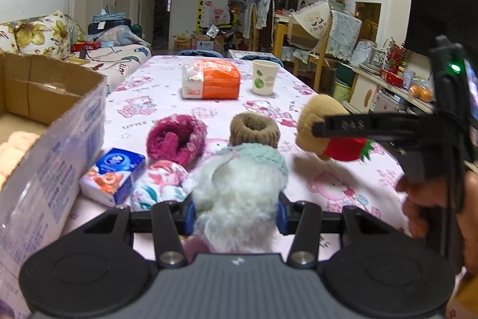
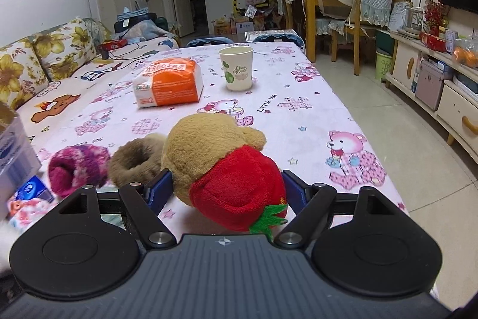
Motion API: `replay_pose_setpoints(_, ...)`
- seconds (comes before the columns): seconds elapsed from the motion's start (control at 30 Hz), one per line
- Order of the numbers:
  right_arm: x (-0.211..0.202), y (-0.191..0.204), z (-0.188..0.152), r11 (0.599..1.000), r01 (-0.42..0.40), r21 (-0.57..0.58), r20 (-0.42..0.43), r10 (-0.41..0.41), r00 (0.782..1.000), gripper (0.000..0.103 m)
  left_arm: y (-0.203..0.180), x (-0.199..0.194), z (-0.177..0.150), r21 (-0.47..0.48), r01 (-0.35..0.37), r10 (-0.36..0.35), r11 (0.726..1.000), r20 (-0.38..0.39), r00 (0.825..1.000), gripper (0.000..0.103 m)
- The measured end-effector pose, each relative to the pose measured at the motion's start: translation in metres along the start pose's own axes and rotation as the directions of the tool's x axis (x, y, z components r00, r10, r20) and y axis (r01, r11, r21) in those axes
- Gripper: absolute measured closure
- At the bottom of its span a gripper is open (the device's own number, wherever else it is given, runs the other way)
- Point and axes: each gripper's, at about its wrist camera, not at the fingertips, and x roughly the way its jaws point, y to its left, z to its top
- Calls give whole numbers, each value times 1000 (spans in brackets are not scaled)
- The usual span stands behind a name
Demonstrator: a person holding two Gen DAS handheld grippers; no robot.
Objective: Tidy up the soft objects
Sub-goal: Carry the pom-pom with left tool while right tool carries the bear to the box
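Note:
My left gripper [image 1: 236,213] is shut on a fluffy white plush with a mint knitted hat [image 1: 239,193], held just above the table. My right gripper [image 2: 228,189] is shut on a tan plush bear in a red strawberry suit [image 2: 221,166]; it also shows in the left wrist view [image 1: 322,127]. A magenta rolled sock [image 1: 176,139], a brown rolled sock [image 1: 254,129] and a floral pink bundle [image 1: 158,186] lie on the pink tablecloth [image 1: 167,100]. The socks also show in the right wrist view: magenta sock [image 2: 77,166], brown sock [image 2: 134,160].
An open cardboard box [image 1: 50,121] stands at the left, with pale soft items inside. A blue tissue pack [image 1: 113,172] lies beside it. An orange tissue package [image 1: 210,78] and a paper cup [image 1: 264,76] stand farther back. A sofa [image 2: 44,62] is to the left.

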Motion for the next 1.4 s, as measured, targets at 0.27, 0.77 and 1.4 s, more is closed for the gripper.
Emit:
replay_pose_setpoints(0.27, -28, 11, -11, 1000, 3, 1, 4, -3, 1000, 6, 5, -9, 9, 22, -41, 40, 999, 50, 998, 56)
replay_pose_setpoints(0.77, -75, 42, -12, 999, -30, -36, 62, 32, 998, 6, 24, -34, 30, -8, -100, 101, 995, 151, 983, 56)
replay_pose_setpoints(1.4, -105, 89, -3, 989, -104, -102, 118, 116, 986, 6, 60, -67, 43, -97, -177, 195, 979, 227, 954, 56)
